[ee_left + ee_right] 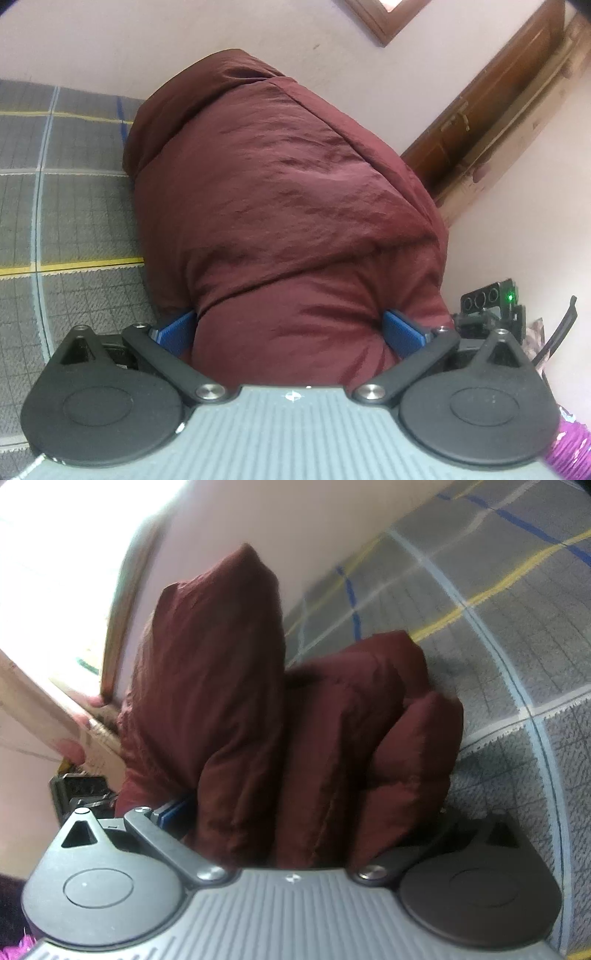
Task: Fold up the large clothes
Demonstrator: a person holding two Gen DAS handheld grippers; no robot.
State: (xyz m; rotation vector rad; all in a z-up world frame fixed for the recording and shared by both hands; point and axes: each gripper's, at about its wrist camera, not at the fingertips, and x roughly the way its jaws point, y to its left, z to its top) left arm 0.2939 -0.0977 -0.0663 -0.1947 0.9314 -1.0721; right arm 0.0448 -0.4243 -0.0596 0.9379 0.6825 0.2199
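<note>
In the left wrist view, the left claw (289,328) stood wide apart, its blue pads (402,334) pressing both sides of a bulky maroon garment (280,206) that stretched toward twelve o'clock over a grey checked bed cover (74,206).

In the right wrist view, the right claw (295,812) was clamped on bunched folds of the garment (236,709); the cover (517,635) lay at two o'clock.

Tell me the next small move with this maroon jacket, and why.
Probably lower it onto the blanket. Both the left gripper and the right gripper are clamped on the bunched jacket, and it looks lifted, with the plaid surface free beside it.
</note>
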